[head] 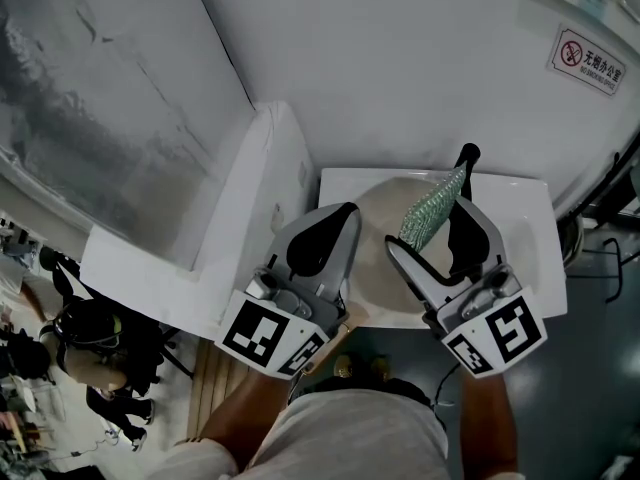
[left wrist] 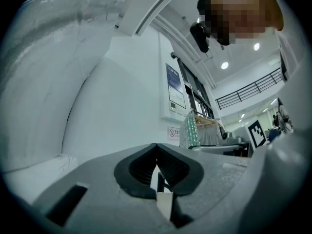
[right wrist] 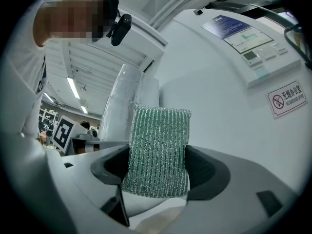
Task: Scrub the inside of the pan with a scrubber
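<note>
A pan with a pale beige inside and a black handle lies on a white table, below and in front of me. My right gripper is held above the pan and is shut on a green mesh scrubber, which sticks up from between the jaws. In the right gripper view the scrubber fills the gap of that gripper, which points up at the wall. My left gripper hovers over the pan's left edge, shut with nothing in it. The grippers hide much of the pan.
A white wall rises behind the table, with a no-smoking sign and a control panel. A white wrapped block stands against the table's left side. Wooden slats lie lower left, near another person.
</note>
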